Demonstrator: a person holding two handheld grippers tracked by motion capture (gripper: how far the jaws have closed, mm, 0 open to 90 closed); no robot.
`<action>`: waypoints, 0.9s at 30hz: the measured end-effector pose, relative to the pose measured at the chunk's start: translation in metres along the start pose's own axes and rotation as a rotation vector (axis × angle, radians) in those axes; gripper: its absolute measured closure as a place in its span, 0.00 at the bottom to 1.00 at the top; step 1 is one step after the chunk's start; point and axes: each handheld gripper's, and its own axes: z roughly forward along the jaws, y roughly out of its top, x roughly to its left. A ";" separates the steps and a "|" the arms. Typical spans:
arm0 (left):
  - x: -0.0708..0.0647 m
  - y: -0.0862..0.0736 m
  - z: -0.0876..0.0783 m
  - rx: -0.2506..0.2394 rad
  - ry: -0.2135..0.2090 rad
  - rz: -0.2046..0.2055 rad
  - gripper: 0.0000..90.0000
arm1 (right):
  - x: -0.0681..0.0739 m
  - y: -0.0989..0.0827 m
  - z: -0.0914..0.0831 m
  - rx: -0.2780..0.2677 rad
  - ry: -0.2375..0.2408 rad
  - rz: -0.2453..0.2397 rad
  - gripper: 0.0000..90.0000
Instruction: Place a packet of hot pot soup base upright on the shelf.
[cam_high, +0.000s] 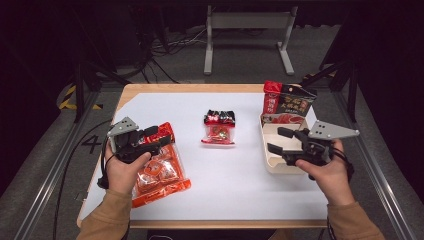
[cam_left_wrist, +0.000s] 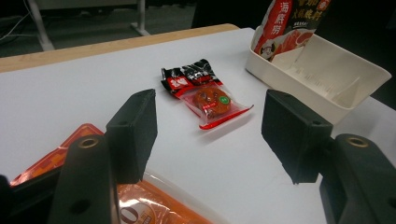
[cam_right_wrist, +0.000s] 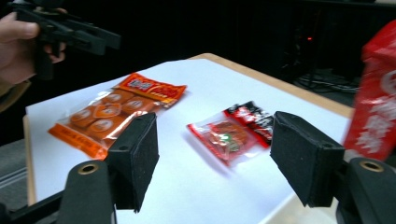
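Observation:
A large orange snack bag (cam_high: 160, 170) lies flat at the table's left. My left gripper (cam_high: 157, 137) hovers open over its far end, nothing between the jaws; its own view looks past them (cam_left_wrist: 210, 116) at the orange bag (cam_left_wrist: 140, 205) below. A small red-and-black packet (cam_high: 219, 127) lies in the middle of the table. On the right, my right gripper (cam_high: 279, 140) is held open and empty over a cream tray (cam_high: 272, 165). A red-and-black pouch (cam_high: 287, 102) stands upright at the tray's far end. The right gripper view (cam_right_wrist: 215, 140) faces the small packet (cam_right_wrist: 233, 133).
A white sheet (cam_high: 230, 190) covers the wooden table (cam_high: 200, 88). The tray's near half (cam_left_wrist: 327, 88) holds nothing. Beyond the table are a grey metal stand (cam_high: 247, 22) and floor cables. Black rails run along both sides.

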 end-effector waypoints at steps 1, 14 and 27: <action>0.000 0.000 0.001 -0.006 0.010 0.009 0.41 | 0.003 -0.004 0.002 -0.007 0.006 0.006 0.38; 0.014 0.003 -0.009 0.012 0.010 -0.004 0.44 | 0.031 -0.036 0.041 0.029 0.094 0.011 0.40; 0.040 0.004 -0.036 0.009 0.101 0.017 0.36 | 0.036 -0.043 0.048 0.043 0.111 -0.022 0.38</action>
